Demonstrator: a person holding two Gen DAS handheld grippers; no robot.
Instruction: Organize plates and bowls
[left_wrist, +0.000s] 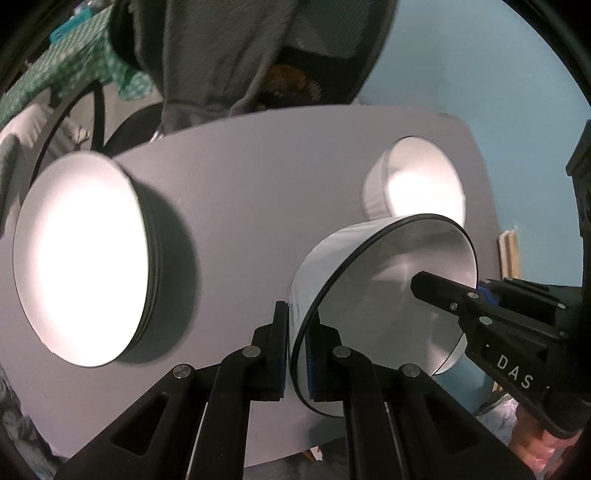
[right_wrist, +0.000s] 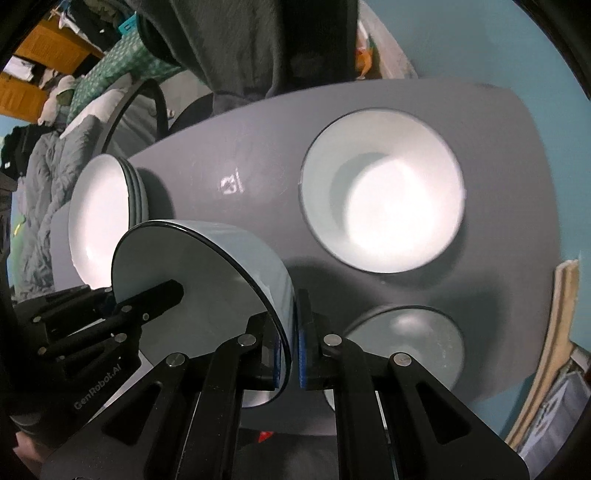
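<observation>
Both tongs grip one bowl by opposite sides of its wall. Left tongs: clenched on the near rim of the held bowl, one blue-padded finger inside, the other against the outer wall. Right tongs: clenched the same way on the far side of the held bowl, rim pinched between the pads. In the left wrist view the right tongs enter from the right, one finger lying inside the bowl. In the right wrist view the left tongs enter from the left, one finger reaching into the bowl's hollow.

Held bowl: white, deep, thin dark rim, tilted on its side in both views, raised above the grey desk. Interior holds only the fingers.

Stack of plates at the desk's left, white with dark rims, edges layered; same stack shows just behind the held bowl in the right wrist view. Exact count unclear.

Second white bowl sits on the far right of the desk, appearing to hold another bowl nested within; from the right wrist it is the large bowl with an inner step visible. Third bowl stands on the desk nearer, in shadow, just right of the right tongs.

Desk carries a faint white mark.

Grey cloth hangs behind the desk.
</observation>
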